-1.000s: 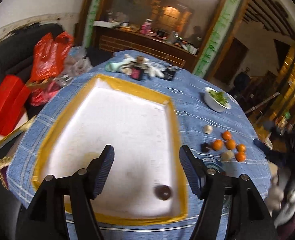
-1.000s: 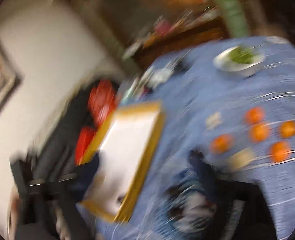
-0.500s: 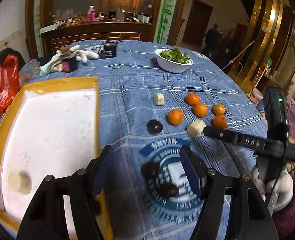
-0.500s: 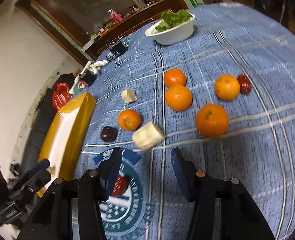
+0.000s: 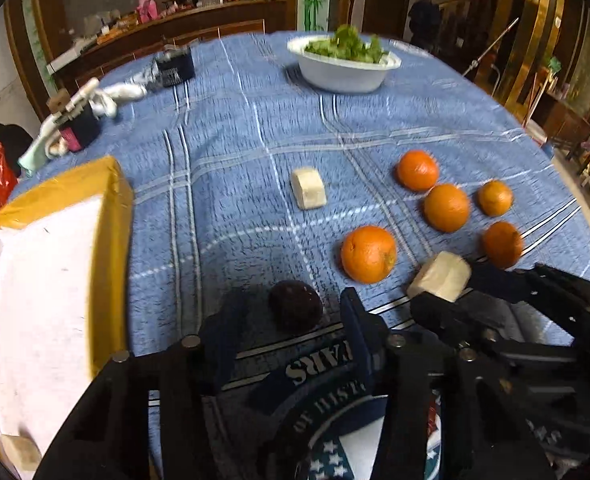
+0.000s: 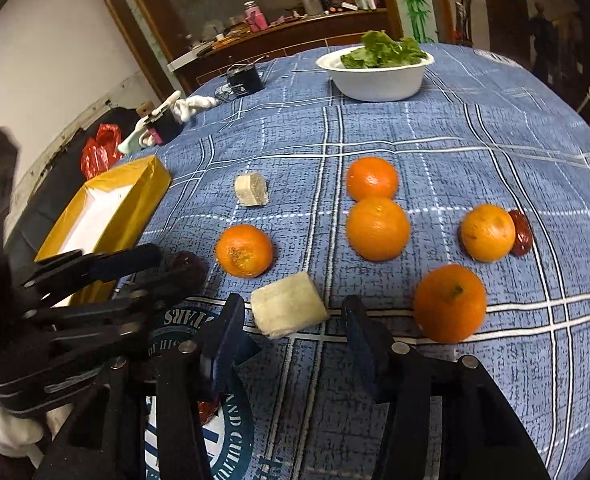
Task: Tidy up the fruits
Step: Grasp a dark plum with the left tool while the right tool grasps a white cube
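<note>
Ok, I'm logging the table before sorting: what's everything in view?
Oranges: five, orange, loose on the cloth.
Pale chunks: three, cream; two on the cloth, one in the tray.
Dark fruit: one, near-black, near the tray.
Date: at least one, red, beside the rightmost orange.
Tray: one, yellow-rimmed, white inside, left side.
Bowl: one, white, holding greens, far side.
Tablecloth: one, blue plaid.
Left gripper: black, jaws closing around the dark fruit, not pressing it.
Right gripper: black, jaws open astride the nearest pale chunk.
</note>
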### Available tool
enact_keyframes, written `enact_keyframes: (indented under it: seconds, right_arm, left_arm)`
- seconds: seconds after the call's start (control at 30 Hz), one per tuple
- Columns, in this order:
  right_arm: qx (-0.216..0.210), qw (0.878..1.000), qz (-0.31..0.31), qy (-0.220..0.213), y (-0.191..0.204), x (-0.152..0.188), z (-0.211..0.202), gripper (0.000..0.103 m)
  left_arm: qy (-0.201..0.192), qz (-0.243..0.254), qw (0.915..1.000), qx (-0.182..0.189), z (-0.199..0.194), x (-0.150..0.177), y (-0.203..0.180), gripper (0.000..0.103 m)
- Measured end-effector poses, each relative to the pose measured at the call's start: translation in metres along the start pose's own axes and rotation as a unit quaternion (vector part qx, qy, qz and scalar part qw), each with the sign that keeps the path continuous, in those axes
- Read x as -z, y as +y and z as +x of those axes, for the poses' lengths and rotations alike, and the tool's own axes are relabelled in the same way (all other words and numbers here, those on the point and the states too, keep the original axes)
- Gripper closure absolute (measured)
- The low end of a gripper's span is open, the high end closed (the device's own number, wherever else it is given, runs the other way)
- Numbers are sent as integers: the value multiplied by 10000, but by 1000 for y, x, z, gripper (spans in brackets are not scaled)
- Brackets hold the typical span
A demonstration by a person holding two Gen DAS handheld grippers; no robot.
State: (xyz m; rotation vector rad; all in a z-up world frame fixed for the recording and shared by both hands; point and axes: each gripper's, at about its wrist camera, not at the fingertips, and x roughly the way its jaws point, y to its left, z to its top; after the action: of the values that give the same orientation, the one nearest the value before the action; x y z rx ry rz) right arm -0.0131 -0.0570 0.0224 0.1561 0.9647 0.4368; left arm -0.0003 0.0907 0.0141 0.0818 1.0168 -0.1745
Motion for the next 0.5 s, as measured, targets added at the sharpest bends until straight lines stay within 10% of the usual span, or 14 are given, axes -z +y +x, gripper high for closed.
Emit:
enact_keyframes:
  seconds: [0.13,0.5]
  right_arm:
    - [86,9998,-154,-20,4,1,2,61]
    - [-172,9992,55,-357,11,2,-26,62]
  left_arm:
    - [-89,42,9999,-94,3,3,-3,79]
    - [-770,-1171,9897,303,-66,30,56,79]
